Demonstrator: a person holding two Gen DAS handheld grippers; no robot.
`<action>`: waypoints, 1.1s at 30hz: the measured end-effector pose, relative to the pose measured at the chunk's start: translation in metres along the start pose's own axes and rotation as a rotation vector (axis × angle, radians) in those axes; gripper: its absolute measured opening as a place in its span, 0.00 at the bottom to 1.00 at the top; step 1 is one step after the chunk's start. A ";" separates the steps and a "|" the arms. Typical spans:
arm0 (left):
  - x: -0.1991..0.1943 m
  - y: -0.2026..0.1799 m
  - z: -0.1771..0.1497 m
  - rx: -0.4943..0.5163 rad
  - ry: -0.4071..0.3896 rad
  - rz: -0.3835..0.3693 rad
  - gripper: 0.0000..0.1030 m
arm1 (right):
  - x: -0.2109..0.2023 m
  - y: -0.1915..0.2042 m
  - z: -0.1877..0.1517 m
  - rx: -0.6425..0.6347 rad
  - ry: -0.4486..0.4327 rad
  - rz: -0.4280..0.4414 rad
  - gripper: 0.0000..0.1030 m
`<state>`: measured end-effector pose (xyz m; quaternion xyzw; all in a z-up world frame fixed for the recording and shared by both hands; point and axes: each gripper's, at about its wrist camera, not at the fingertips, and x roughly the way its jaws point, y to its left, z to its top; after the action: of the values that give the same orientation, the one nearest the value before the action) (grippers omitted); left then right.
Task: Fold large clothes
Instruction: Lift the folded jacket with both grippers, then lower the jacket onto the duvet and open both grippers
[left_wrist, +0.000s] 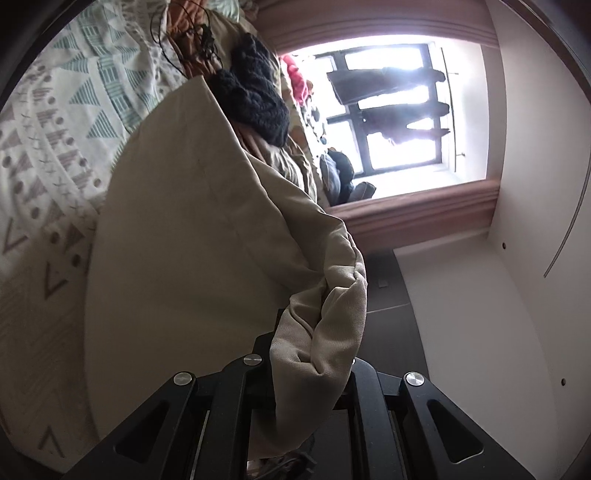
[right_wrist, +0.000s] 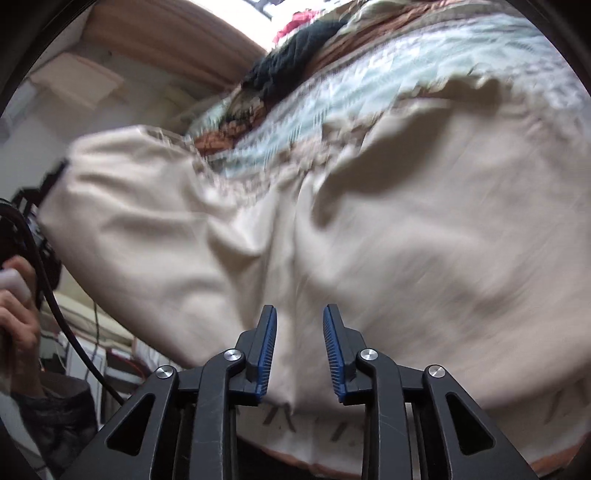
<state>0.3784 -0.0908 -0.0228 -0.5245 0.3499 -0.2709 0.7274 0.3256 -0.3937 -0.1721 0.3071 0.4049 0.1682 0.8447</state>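
Across the patterned bed (left_wrist: 55, 122), the beige garment (right_wrist: 369, 221) lay spread and motion-blurred. Bunched cloth hid the left gripper's (left_wrist: 314, 354) fingertips, clenched on that garment; the right gripper (right_wrist: 299, 354) gaped, released, above it.

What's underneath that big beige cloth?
Under the beige cloth lies a patterned bedspread, white with teal and grey triangles, showing past the cloth's edges. The cloth hides the part beneath it. The left gripper pinches one bunched corner; the right gripper is open.
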 end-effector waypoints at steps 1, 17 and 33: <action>0.008 -0.002 -0.003 -0.004 0.011 -0.003 0.09 | -0.011 -0.007 0.010 0.009 -0.033 -0.011 0.27; 0.157 -0.027 -0.073 0.037 0.281 -0.011 0.09 | -0.077 -0.112 0.021 0.276 -0.237 -0.124 0.27; 0.231 -0.004 -0.187 0.102 0.555 0.074 0.09 | -0.114 -0.160 0.016 0.437 -0.297 -0.126 0.27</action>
<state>0.3708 -0.3749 -0.1093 -0.3801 0.5404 -0.3946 0.6386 0.2734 -0.5814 -0.2032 0.4775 0.3214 -0.0229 0.8174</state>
